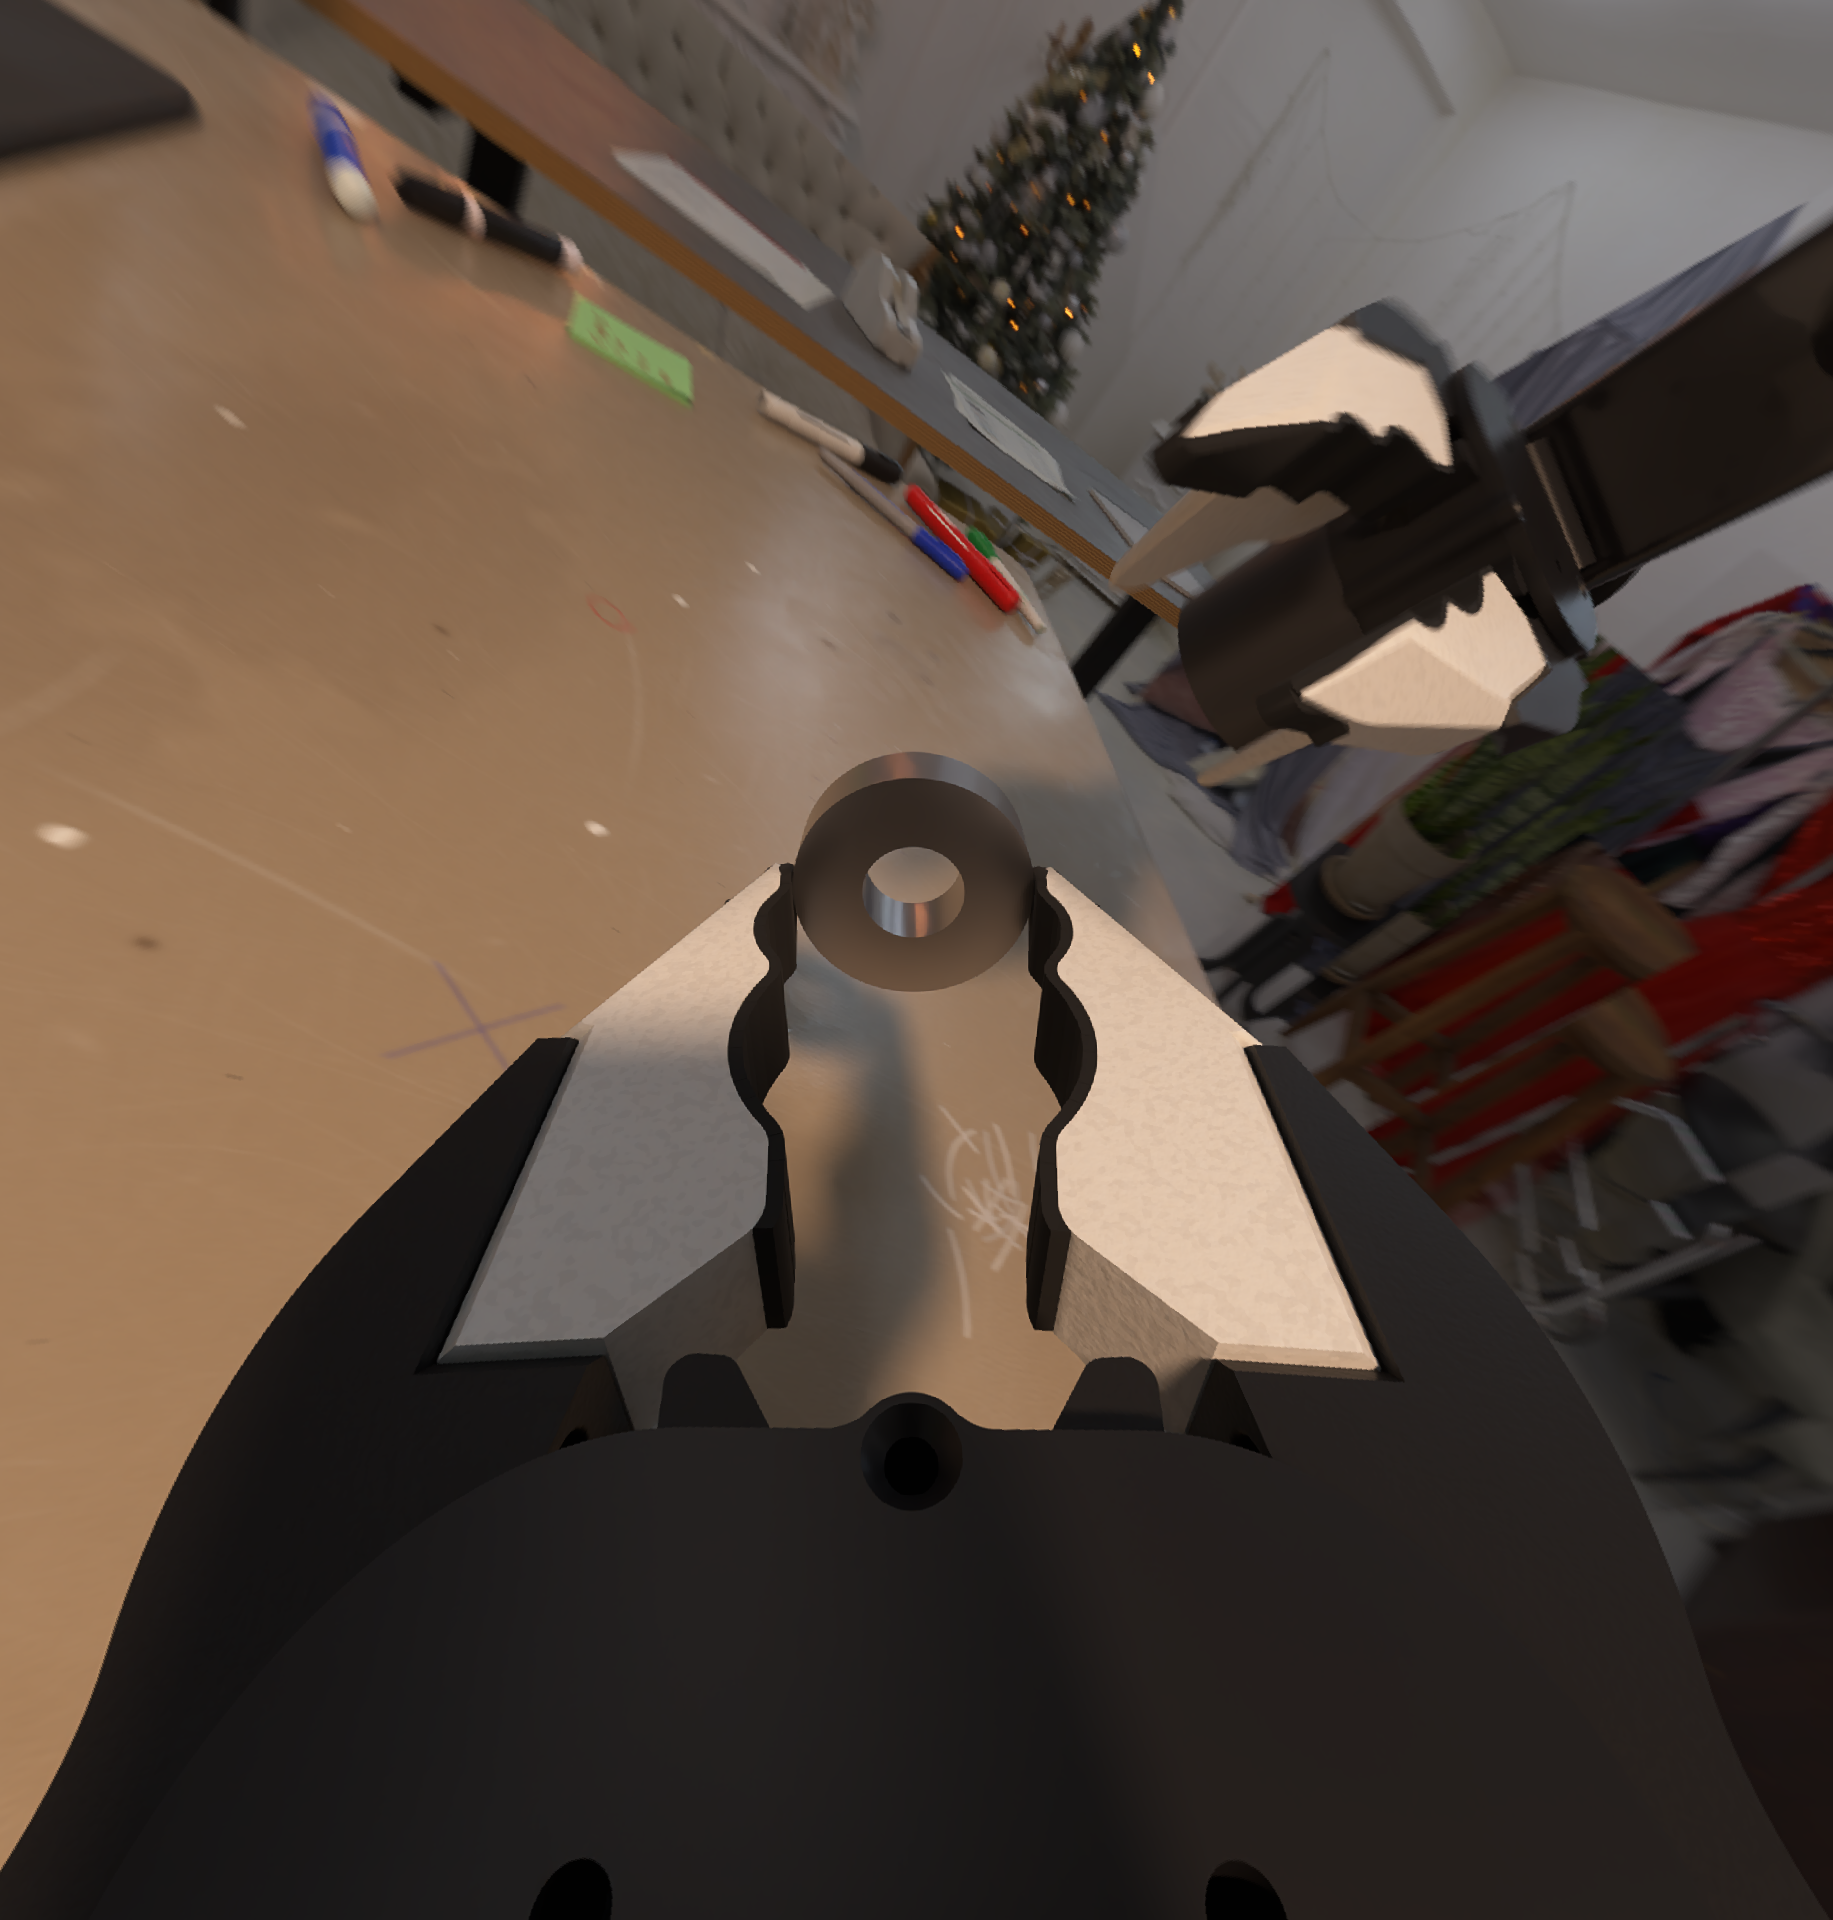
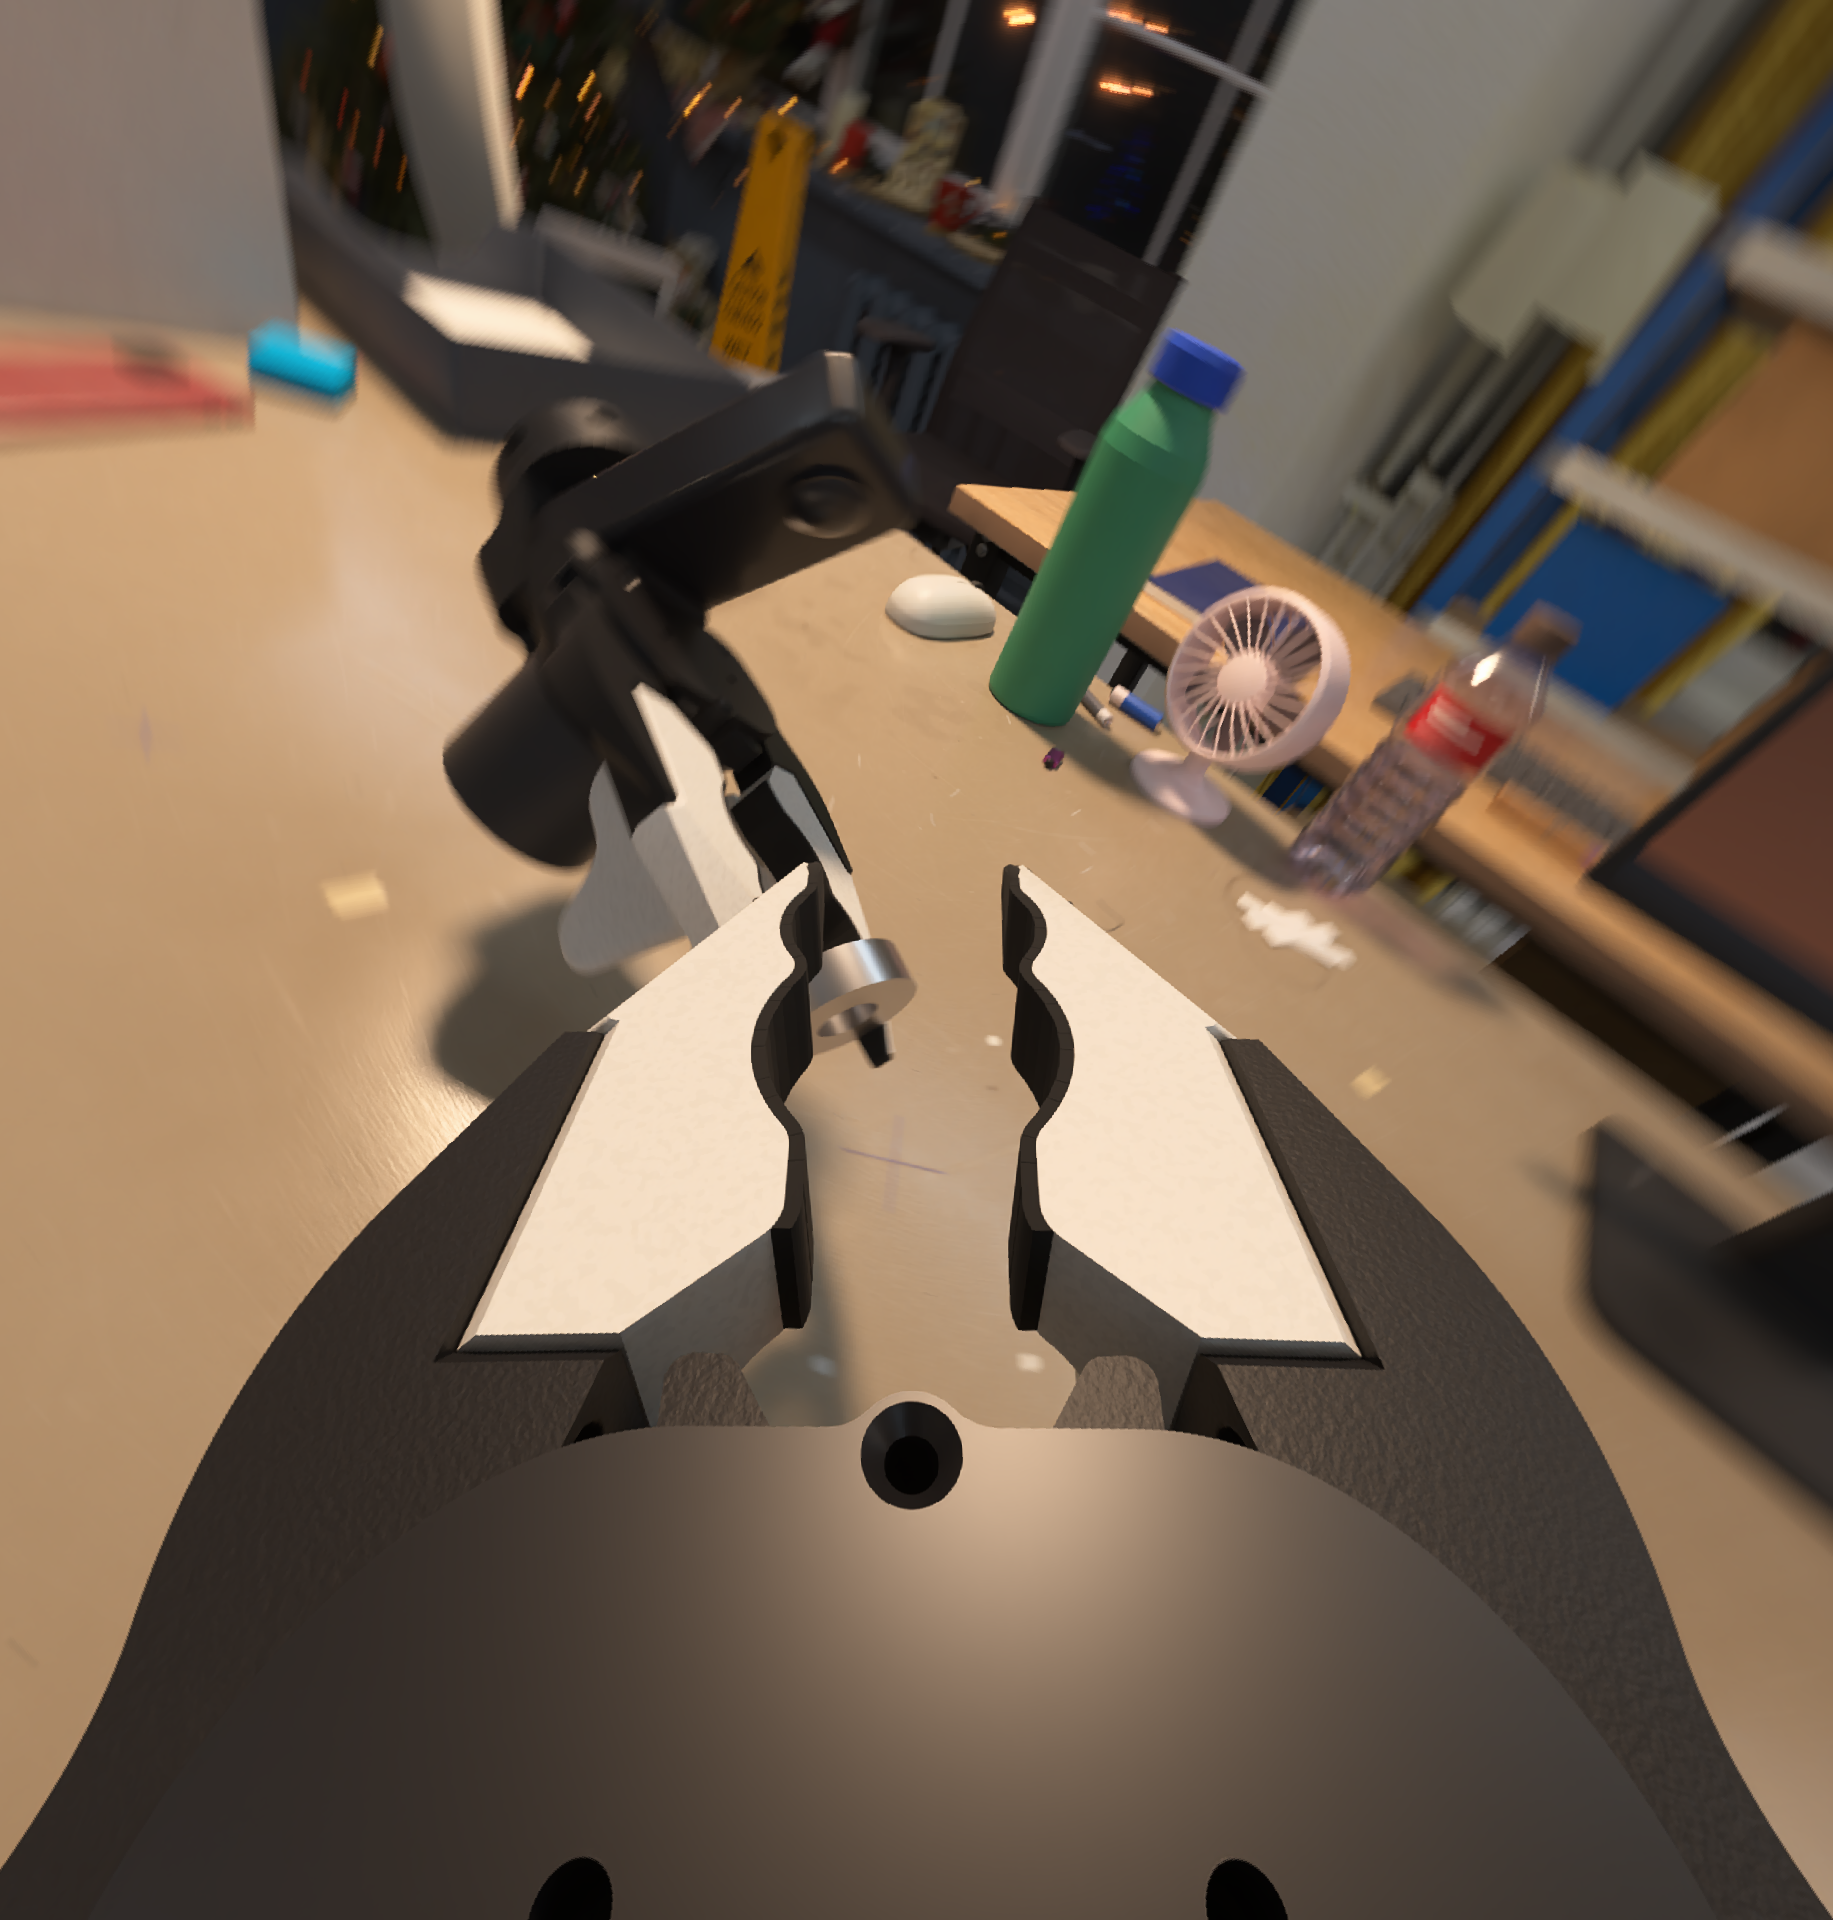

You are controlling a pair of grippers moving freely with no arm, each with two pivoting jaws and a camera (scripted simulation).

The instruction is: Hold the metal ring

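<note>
The metal ring [image 1: 852,937] is a thick grey washer with a round hole. It is pinched at its sides between the fingertips of my left gripper [image 1: 912,878], a little above the tan table [image 1: 268,644]. My right gripper [image 1: 1172,644] hovers at the upper right of the left wrist view, jaws apart. In the right wrist view my right gripper [image 2: 912,894] is open and empty. The left gripper [image 2: 852,997] reaches in from the upper left with the ring [image 2: 876,968], which sits just ahead of my left fingertip [image 2: 777,935]. The ring's left part is hidden behind that finger.
Several markers [image 1: 962,549], a green card [image 1: 631,348] and a blue marker [image 1: 340,156] lie near the table's far edge. A green bottle [image 2: 1099,540], a small pink fan [image 2: 1244,686], a clear plastic bottle [image 2: 1411,769] and a white mouse [image 2: 941,606] stand at the right.
</note>
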